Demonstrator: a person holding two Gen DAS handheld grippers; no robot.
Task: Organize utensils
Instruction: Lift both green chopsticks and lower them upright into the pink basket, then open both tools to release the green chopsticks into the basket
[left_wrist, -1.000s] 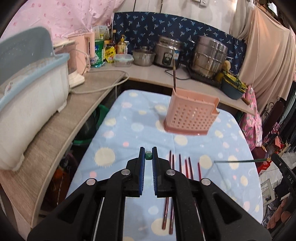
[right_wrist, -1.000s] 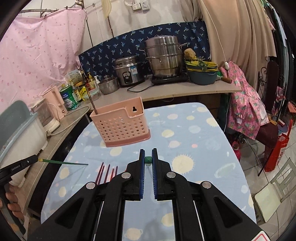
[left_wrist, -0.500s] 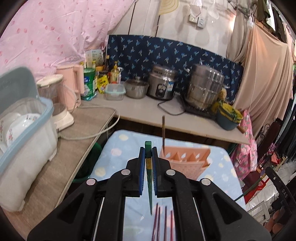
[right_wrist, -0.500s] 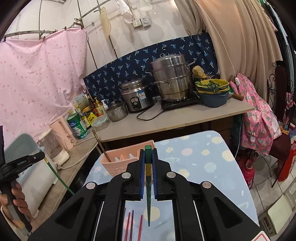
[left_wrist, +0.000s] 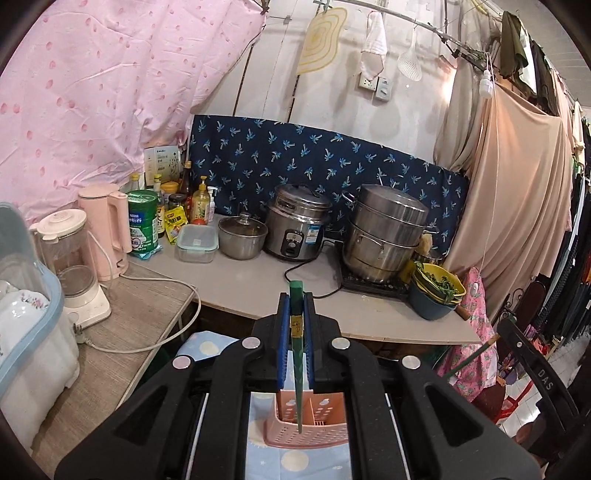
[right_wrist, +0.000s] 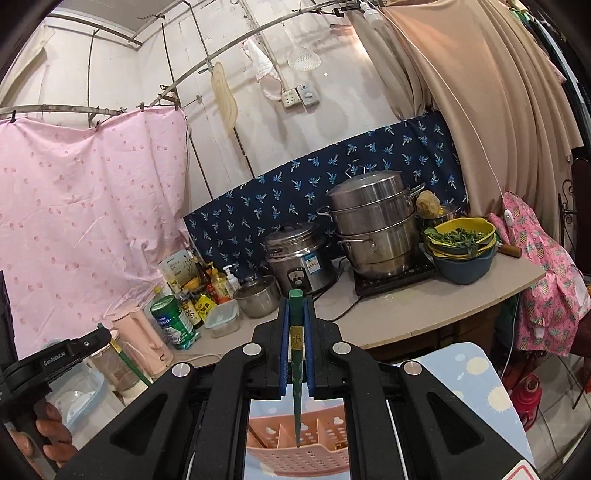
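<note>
My left gripper (left_wrist: 296, 328) has its jaws pinching a green chopstick (left_wrist: 297, 354), which hangs tip down over the pink utensil basket (left_wrist: 306, 424). The basket stands on the table with the blue dotted cloth (left_wrist: 207, 343). My right gripper (right_wrist: 296, 332) has its jaws pinching a second green chopstick (right_wrist: 296, 369) the same way, its tip hanging over the basket's divided compartments (right_wrist: 299, 432); I cannot tell whether either tip is inside the basket. In the right view my left hand (right_wrist: 48, 435) shows at the lower left edge, with its chopstick slanting out of the gripper. Behind the table, a counter (left_wrist: 258, 284) carries a rice cooker (left_wrist: 295, 225), a stacked steel steamer (left_wrist: 384, 229) and a small lidded pot (left_wrist: 242, 232).
</note>
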